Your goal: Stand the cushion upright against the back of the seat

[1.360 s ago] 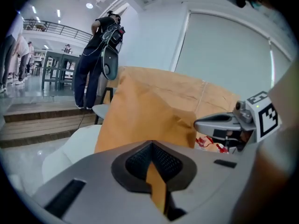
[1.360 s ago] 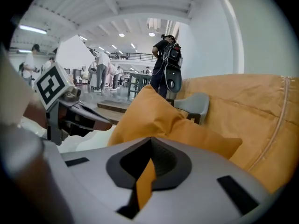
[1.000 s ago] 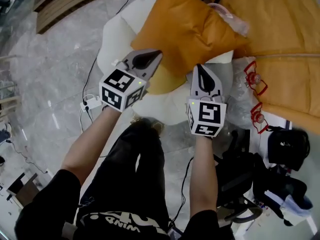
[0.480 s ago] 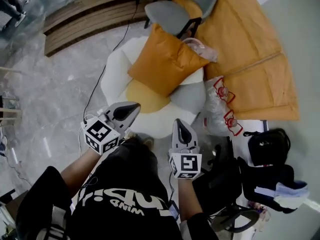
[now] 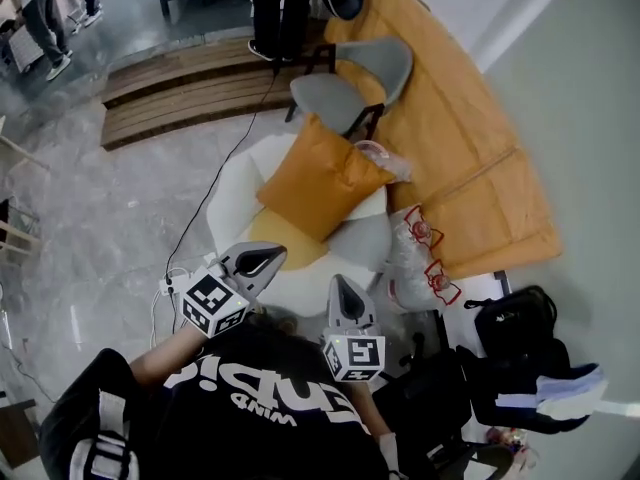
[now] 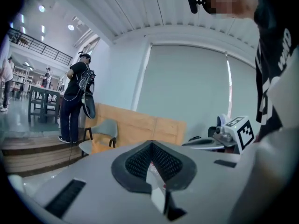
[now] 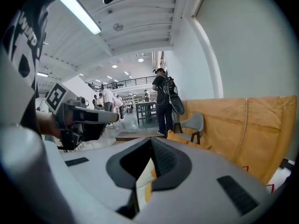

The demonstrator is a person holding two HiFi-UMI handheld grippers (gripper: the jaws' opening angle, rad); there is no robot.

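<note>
An orange cushion [image 5: 320,176] stands tilted at the far side of a round white seat [image 5: 228,183], above a yellow seat pad [image 5: 272,238]. Both grippers are held apart from it, near the seat's front edge. My left gripper [image 5: 278,253] is shut and empty, and so is my right gripper [image 5: 335,282]. In the left gripper view the shut jaws [image 6: 150,144] point level, and the cushion [image 6: 97,146] shows low and far off. In the right gripper view the shut jaws [image 7: 152,141] hold nothing, with the cushion's edge [image 7: 184,139] just beyond.
A grey chair [image 5: 350,83] stands behind the seat, next to a large orange-brown wrapped panel [image 5: 470,158]. Clear plastic bags with red handles [image 5: 420,258] and black bags [image 5: 510,318] lie to the right. A wooden platform [image 5: 190,93], a standing person [image 5: 285,8] and a floor cable with power strip [image 5: 175,286] lie left and beyond.
Both grippers have drawn back from the cushion and risen toward my body, staying shut. The cushion stays on the seat. The head view has pulled up and away.
</note>
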